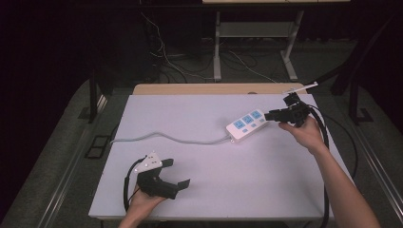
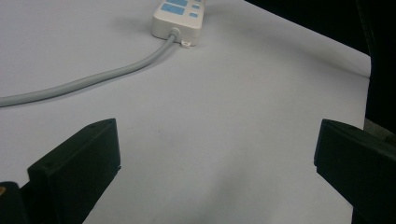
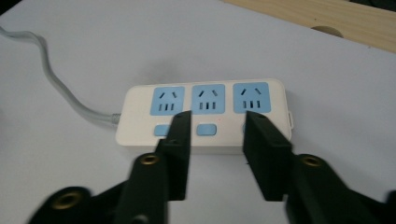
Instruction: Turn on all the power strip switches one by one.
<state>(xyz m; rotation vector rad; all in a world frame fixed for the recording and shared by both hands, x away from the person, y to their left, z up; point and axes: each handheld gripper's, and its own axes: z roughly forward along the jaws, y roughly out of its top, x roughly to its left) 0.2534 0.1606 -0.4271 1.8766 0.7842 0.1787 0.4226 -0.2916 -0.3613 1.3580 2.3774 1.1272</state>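
Note:
A white power strip [image 1: 247, 124] with three blue sockets and blue switches lies on the white table top at the right, seen close up as the power strip [image 3: 205, 116]. Its grey cable [image 1: 166, 137] runs left to the table edge. My right gripper [image 1: 271, 115] hovers just right of the strip, pointing at it. In the right gripper view the right gripper [image 3: 217, 123] is open with nothing between its jaws, and its tips overlap the strip's near edge. My left gripper [image 1: 177, 172] rests near the front left, wide open and empty. The left gripper [image 2: 217, 140] faces the far strip [image 2: 180, 16].
A white sheet [image 1: 237, 180] covers the table, and a wooden strip [image 1: 214, 89] shows along its far edge. Beyond the table stand a desk frame [image 1: 218, 52] and loose floor cables. Black cables trail from both grippers.

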